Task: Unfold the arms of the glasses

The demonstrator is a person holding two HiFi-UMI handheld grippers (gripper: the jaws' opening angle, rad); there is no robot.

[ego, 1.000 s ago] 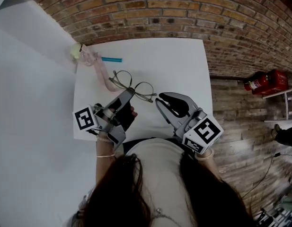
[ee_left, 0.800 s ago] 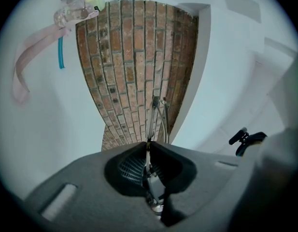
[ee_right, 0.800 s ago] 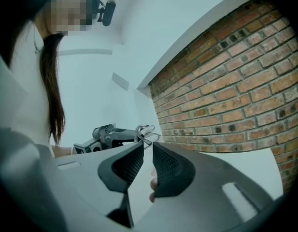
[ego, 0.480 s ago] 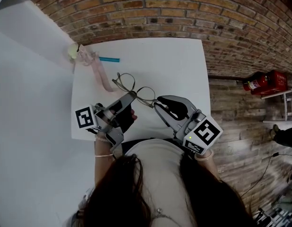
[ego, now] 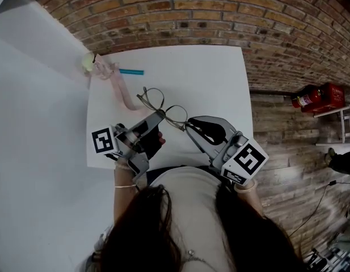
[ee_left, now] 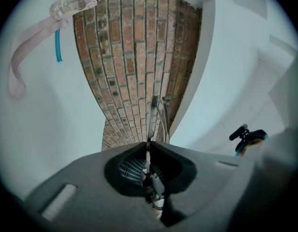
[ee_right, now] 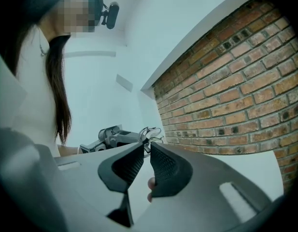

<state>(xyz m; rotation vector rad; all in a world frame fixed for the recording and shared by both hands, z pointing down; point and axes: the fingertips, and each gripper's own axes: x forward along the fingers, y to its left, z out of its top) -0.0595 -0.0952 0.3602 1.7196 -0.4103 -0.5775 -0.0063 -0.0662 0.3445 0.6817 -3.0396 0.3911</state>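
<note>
Now 1 glasses (ego: 163,107), 2 tools: L tool (ee_left: 149,146) pinches it, R tool (ee_right: 146,145) jaws barely apart.

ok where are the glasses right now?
Head view, near the middle of the white table: the glasses are clamped in the left gripper, with the right gripper close on their right.

The glasses (ego: 165,107) have turned a little clockwise in my left gripper (ego: 159,113) over the last second, the far lens swinging toward 1 o'clock and the near lens dropping toward 5 o'clock. That near lens has come down to the tips of my right gripper (ego: 187,126), which has edged slightly toward 7 o'clock. The small gap between them has closed, and they now look to be touching.
</note>
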